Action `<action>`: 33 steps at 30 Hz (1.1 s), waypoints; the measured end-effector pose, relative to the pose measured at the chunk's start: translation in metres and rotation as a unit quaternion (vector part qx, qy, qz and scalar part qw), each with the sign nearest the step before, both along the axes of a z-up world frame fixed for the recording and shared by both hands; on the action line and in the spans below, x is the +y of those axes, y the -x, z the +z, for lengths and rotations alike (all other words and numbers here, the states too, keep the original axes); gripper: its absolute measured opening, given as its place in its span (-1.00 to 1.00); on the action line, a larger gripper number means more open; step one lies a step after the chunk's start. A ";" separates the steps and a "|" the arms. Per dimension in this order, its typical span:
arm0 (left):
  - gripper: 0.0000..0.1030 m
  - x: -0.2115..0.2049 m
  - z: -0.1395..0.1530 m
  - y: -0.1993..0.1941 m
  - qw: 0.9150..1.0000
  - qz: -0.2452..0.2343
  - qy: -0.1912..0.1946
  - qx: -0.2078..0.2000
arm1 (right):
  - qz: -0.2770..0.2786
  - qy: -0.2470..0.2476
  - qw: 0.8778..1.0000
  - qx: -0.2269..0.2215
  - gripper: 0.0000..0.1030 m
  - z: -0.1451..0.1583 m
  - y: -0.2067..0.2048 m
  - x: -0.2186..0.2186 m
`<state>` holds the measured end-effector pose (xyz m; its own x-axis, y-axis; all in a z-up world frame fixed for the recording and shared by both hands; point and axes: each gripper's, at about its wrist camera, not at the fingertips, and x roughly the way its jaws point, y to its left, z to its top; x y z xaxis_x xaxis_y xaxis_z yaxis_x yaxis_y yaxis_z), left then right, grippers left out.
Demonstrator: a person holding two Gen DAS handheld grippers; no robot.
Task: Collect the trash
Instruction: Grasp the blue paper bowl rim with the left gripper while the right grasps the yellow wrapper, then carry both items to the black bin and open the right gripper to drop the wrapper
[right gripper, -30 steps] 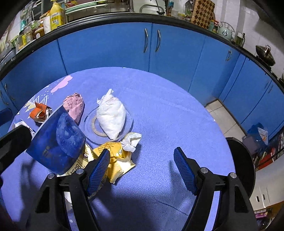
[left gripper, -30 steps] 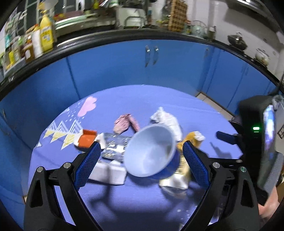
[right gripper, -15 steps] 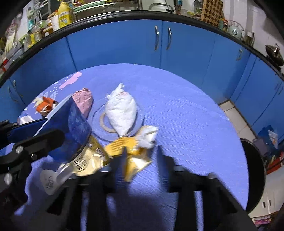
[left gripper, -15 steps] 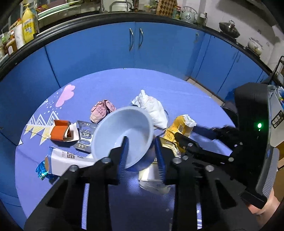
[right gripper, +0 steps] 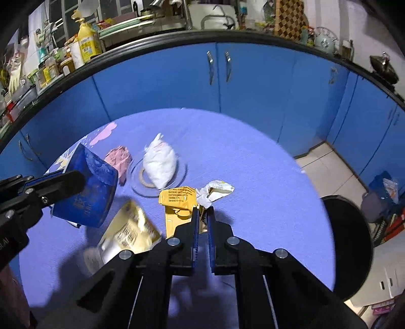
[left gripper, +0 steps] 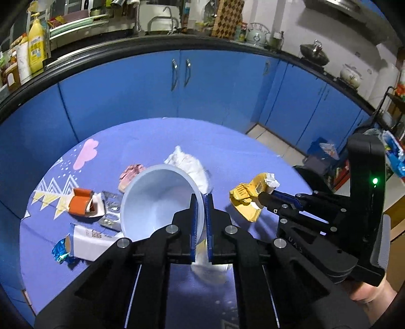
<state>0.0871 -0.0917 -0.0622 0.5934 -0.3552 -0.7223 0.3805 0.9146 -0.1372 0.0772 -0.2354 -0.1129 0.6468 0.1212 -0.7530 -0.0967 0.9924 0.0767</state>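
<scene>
While the left gripper (left gripper: 201,200) has just clamped its jaws on the blue bowl (left gripper: 162,200) rim, the right gripper (right gripper: 202,212) has just closed, pinching the yellow wrapper (right gripper: 178,200) right at its tips, crumpled tissue (right gripper: 215,191) just ahead, bowl off to its left.

I look into a dim kitchen: blue cabinet doors (right gripper: 177,76) curve round under a black countertop (left gripper: 126,48) crowded with bottles, a yellow detergent bottle (right gripper: 87,44) and a checkered board (right gripper: 291,19). White wall tiles (left gripper: 354,33) rise behind; pale floor tiles (right gripper: 326,162) show to the right.
</scene>
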 end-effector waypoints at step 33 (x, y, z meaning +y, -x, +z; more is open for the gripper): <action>-0.88 -0.152 0.017 -0.004 0.994 -0.111 -0.002 -0.017 | -0.141 0.059 0.987 -0.056 -0.87 0.027 0.048 -0.136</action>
